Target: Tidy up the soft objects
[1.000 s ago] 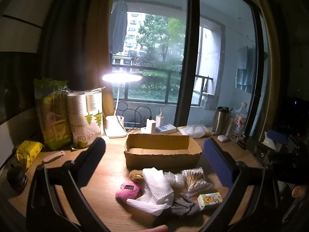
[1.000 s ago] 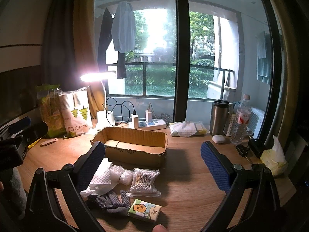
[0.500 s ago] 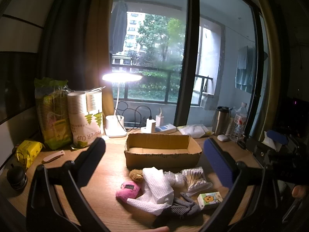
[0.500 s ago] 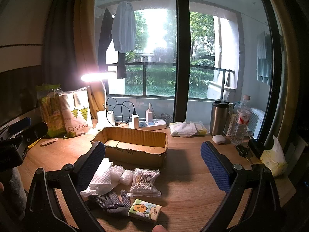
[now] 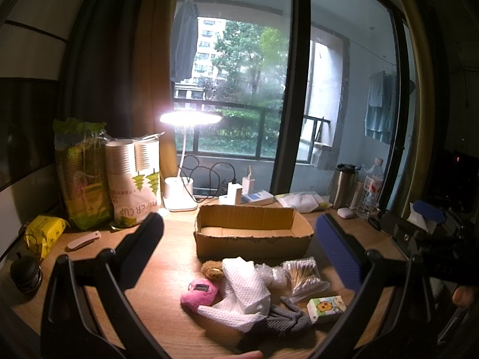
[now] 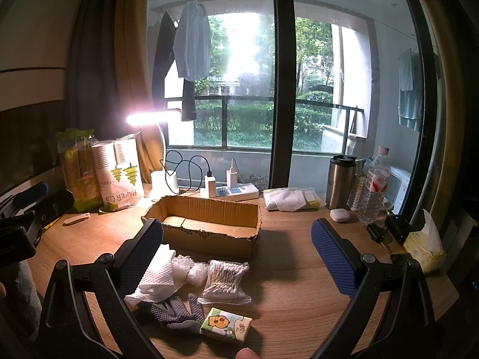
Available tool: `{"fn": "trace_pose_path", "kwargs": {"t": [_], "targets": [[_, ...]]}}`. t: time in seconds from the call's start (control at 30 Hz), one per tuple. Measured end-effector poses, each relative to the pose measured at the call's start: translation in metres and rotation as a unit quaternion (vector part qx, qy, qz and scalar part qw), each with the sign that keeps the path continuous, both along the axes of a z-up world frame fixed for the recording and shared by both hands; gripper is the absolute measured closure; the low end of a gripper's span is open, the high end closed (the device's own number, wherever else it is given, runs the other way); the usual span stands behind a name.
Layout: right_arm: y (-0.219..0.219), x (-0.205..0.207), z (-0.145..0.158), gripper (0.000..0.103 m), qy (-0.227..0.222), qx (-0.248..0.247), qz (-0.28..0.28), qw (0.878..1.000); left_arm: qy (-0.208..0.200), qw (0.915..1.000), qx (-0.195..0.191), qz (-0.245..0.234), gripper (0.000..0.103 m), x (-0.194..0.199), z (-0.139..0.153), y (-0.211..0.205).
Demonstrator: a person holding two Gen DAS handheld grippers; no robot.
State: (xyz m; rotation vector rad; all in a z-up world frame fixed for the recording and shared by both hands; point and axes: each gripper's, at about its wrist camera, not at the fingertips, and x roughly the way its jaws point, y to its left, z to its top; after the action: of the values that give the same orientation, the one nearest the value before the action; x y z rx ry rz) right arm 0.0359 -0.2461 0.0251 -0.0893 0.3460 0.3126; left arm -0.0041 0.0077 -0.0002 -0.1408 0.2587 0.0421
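Observation:
An open cardboard box [image 5: 251, 240] [image 6: 209, 239] stands mid-table and looks empty. In front of it lie a pink plush [image 5: 200, 291], a brown plush [image 5: 211, 269], a white cloth [image 5: 244, 290] [image 6: 157, 275], bubble wrap [image 6: 191, 270], a bag of cotton swabs [image 5: 304, 275] [image 6: 226, 281], grey dotted gloves [image 5: 283, 318] [image 6: 176, 314] and a tissue pack [image 5: 326, 308] [image 6: 226, 324]. My left gripper [image 5: 239, 239] hovers open above and before the pile. My right gripper [image 6: 236, 242] is open too, holding nothing.
A lit desk lamp [image 5: 182, 194], paper-cup packs [image 5: 131, 179], a yellow packet [image 5: 42, 234] and a dark jar [image 5: 25, 273] stand left. A power strip [image 6: 230, 191], a steel tumbler [image 6: 339, 182], a water bottle [image 6: 374, 188] and a tissue bag [image 6: 425, 248] stand behind and right.

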Motion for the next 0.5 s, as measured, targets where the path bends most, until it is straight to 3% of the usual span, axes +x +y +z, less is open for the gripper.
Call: {"fn": "trace_pose_path", "kwargs": {"t": [0.5], "targets": [[0.0071, -0.0001, -0.0050, 0.002, 0.004, -0.002, 0.003, 1.000, 0.002, 1.0000, 0.000, -0.002, 0.001, 0.0000, -0.0025, -0.0009]]}}
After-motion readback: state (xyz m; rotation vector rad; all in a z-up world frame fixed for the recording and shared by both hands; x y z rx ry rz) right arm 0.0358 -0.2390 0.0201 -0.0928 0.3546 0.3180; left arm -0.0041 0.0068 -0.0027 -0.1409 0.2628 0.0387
